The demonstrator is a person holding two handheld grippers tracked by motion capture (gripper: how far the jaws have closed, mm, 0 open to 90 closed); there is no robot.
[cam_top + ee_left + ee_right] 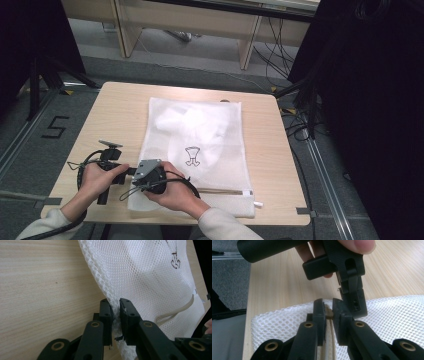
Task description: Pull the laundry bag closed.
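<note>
Wooden table; both grippers clamp mesh laundry bag corner.

desk: pale wood grain, matt, smooth | mesh bag: white open-weave net cloth, soft, wrinkled; beige woven zipper tape along its near edge | left tongs, right tongs: matt black plastic, brass-coloured metal rivets

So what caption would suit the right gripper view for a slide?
Right gripper shut on the mesh laundry bag's beige zipper, left gripper close beside it.
</note>
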